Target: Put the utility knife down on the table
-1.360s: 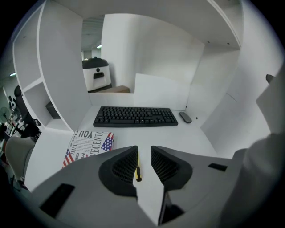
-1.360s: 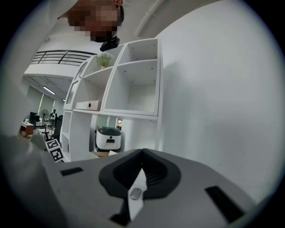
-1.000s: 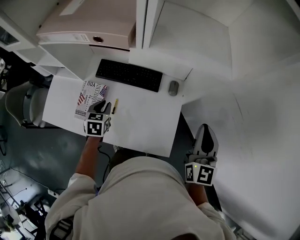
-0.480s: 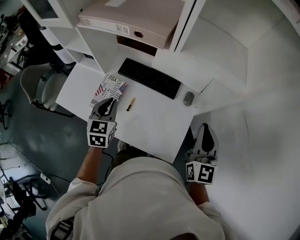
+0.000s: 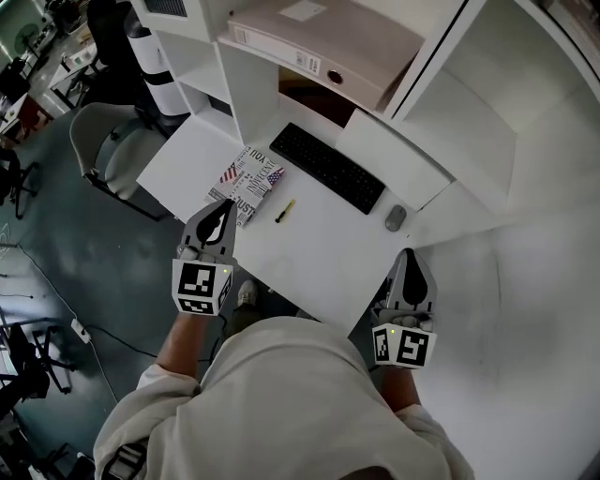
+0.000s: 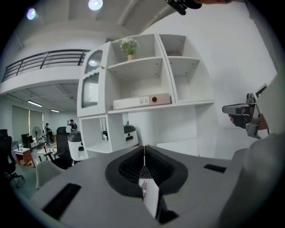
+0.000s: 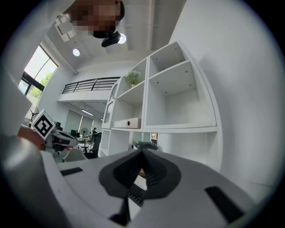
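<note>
With the utility knife (image 5: 285, 211) already lying on the white table (image 5: 319, 253) at the left gripper's (image 5: 221, 208) 3 o'clock, that gripper's jaws were closing on nothing, the right gripper (image 5: 410, 258) stood closed and empty, and the knife, probably light and rigid, suited a mid-handle grip.

A white table (image 5: 319, 253) stands against a tall white shelf unit (image 6: 147, 75) with open compartments. A small plant (image 6: 129, 44) sits in a top one, and a binder (image 6: 141, 101) lies on a lower shelf. A plain white wall (image 6: 231, 67) runs to the right. The floor (image 5: 84, 272) is dark grey-green, and a grey chair (image 5: 112, 145) stands left of the table. Beyond lies an open hall with a railed balcony (image 6: 44, 60), round ceiling lights (image 6: 95, 4) and a tall window (image 7: 39, 69).
</note>
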Demonstrator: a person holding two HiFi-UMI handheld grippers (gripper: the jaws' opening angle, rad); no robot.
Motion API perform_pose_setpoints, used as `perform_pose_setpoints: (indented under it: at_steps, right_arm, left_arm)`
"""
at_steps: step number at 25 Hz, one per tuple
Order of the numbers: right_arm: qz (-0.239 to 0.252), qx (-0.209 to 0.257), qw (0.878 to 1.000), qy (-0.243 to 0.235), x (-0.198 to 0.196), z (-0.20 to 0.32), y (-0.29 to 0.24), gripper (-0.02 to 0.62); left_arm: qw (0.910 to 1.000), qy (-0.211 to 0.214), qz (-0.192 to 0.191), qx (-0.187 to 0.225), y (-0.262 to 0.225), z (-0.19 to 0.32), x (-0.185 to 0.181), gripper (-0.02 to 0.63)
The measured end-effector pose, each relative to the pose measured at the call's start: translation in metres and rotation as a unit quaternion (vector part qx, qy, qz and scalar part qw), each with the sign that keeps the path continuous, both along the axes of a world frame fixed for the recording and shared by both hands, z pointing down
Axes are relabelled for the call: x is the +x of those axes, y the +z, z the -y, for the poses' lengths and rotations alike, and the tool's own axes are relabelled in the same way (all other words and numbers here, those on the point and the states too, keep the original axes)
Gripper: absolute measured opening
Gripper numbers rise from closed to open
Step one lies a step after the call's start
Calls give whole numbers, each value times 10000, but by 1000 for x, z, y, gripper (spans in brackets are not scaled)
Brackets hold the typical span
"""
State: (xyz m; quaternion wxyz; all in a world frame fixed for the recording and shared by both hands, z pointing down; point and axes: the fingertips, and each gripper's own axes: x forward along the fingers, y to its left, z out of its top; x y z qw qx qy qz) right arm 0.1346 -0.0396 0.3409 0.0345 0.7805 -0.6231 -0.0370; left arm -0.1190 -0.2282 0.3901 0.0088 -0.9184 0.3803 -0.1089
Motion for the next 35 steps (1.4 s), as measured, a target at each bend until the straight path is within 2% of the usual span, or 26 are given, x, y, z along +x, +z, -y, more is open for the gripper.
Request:
perform_pose_setpoints:
  at_steps: [8, 18, 35]
  right_arm:
    - [-69, 41, 9985, -546, -26, 18, -3, 3]
    - [-114, 117, 9955, -932, -43, 30, -9, 3]
    - [-139, 199, 9908, -1333, -59, 52, -13, 3]
  left_arm:
    - [9944, -469, -533, 779, -46, -25, -43, 0]
    - [9833, -796, -839, 1404, -83, -48, -72, -2]
    - [9808, -1099, -776, 1413, -84, -52, -93, -2]
